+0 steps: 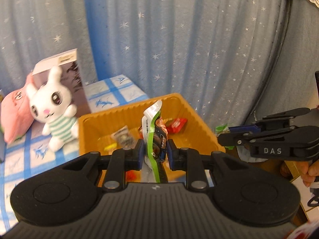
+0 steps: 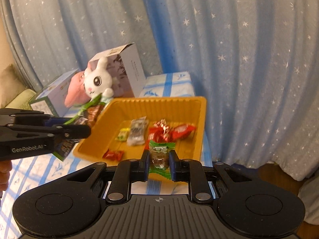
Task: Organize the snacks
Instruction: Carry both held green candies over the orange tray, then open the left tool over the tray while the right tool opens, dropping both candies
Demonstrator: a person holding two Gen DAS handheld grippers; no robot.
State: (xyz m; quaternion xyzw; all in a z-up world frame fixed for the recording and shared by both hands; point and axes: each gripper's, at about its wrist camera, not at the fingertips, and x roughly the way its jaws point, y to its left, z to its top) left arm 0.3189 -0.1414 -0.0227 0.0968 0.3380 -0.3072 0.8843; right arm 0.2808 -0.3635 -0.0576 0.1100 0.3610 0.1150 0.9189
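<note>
Ribbed orange plastic tray (image 2: 159,104) on blue-checked cloth (image 2: 169,83), holding crinkly red foil wrappers (image 2: 171,132), a silver packet (image 2: 137,131) and a small yellow sweet (image 2: 123,135). Pinched upright in left gripper (image 1: 154,151): glossy green-edged white-and-dark snack pouch (image 1: 152,127), above the tray. Clamped in right gripper (image 2: 159,162): clear green-ended wrapped candy (image 2: 160,153), over the tray's near rim. Behind the tray: plush white rabbit (image 2: 97,81).

A green-edged snack packet (image 1: 153,137) is clamped upright between the jaws of the left gripper (image 1: 154,151), in front of the orange tray (image 1: 135,111). Wrapped snacks (red and grey) are seen inside the tray. A plush rabbit (image 1: 52,107) is propped left of the tray, the right gripper (image 1: 225,136) to its right.
</note>
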